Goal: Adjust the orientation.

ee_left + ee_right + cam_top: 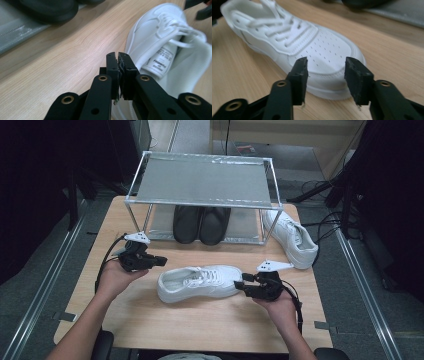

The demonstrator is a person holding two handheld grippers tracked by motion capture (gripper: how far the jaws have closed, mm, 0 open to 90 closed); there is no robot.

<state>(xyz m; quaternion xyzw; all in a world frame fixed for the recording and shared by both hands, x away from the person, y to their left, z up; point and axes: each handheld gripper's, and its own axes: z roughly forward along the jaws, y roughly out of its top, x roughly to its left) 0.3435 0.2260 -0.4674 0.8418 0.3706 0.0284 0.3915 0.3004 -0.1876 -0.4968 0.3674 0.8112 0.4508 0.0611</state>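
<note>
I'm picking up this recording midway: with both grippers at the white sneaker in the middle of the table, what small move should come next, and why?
Probably ease the right gripper forward and close it on the toe of the white sneaker: its fingers stand apart just short of the toe, not touching. The left gripper is shut beside the heel, holding nothing.

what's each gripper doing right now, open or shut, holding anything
Left gripper: shut, jaws together, nothing between them, beside the heel of the white shoe.
Right gripper: open, jaws either side of the shoe's toe, not pressing it.
</note>
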